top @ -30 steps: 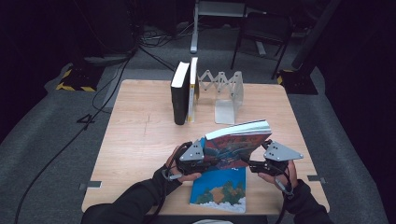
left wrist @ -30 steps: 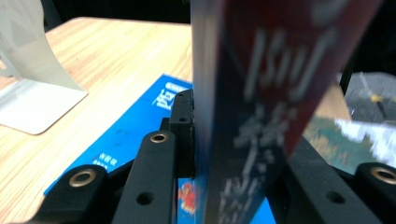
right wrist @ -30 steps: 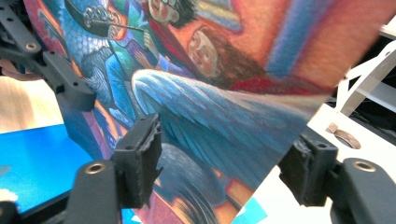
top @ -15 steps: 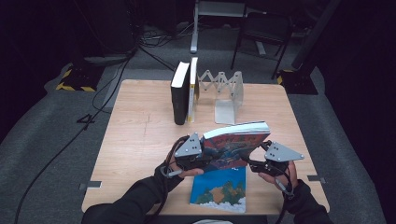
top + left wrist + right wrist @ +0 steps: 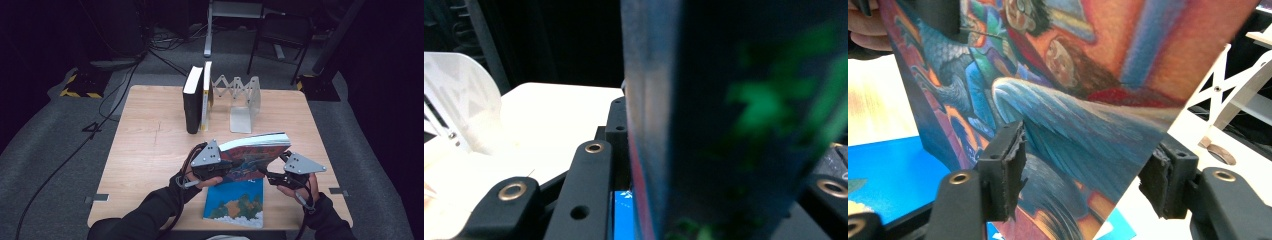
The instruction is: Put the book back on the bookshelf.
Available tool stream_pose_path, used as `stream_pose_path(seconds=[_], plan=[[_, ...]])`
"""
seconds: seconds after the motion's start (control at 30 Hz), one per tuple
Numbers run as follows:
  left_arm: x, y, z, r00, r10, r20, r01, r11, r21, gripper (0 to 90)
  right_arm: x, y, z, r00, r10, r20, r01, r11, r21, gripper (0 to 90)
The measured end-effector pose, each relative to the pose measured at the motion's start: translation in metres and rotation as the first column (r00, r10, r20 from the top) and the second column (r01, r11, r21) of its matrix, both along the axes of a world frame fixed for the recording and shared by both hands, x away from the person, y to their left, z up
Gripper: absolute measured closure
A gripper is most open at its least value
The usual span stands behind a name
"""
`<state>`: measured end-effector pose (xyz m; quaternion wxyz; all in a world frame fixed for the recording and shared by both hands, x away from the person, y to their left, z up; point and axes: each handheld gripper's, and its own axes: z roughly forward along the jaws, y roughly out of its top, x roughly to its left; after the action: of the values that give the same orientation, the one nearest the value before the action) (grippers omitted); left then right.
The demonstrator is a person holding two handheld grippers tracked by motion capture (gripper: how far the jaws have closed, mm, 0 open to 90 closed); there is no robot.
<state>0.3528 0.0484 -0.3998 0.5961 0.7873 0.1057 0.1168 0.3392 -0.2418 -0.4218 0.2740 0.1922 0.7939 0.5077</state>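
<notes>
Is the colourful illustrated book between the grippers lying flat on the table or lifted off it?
Lifted and tilted. The colourful illustrated book hangs above the blue-covered book on the wooden table, gripped at its left end by the left gripper.

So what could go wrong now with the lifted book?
1. The left gripper is clamped on one end of the book. The right gripper has just been closing with the book's corner between its jaws, but one pad looks apart, so the book may tilt or slip.
2. If it drops, it lands on the blue book.
3. Swung forward, it could topple the standing books.
</notes>
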Motion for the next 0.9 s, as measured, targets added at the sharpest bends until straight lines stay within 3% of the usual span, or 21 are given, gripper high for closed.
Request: stream_pose_path(seconds=[0.53, 0.9], plan=[[0.001, -0.005, 0.002, 0.9999, 0.01, 0.006, -0.01, 0.9999, 0.007, 73.5, 0.001, -0.005, 0.001, 0.9998, -0.02, -0.006, 0.02, 0.9998, 0.01, 40.0], [0.002, -0.004, -0.009, 1.0, 0.003, -0.007, -0.003, 0.9998, -0.02, 71.8, 0.0, -0.005, 0.0, 0.9998, -0.018, -0.005, 0.018, 0.9997, 0.014, 42.8]])
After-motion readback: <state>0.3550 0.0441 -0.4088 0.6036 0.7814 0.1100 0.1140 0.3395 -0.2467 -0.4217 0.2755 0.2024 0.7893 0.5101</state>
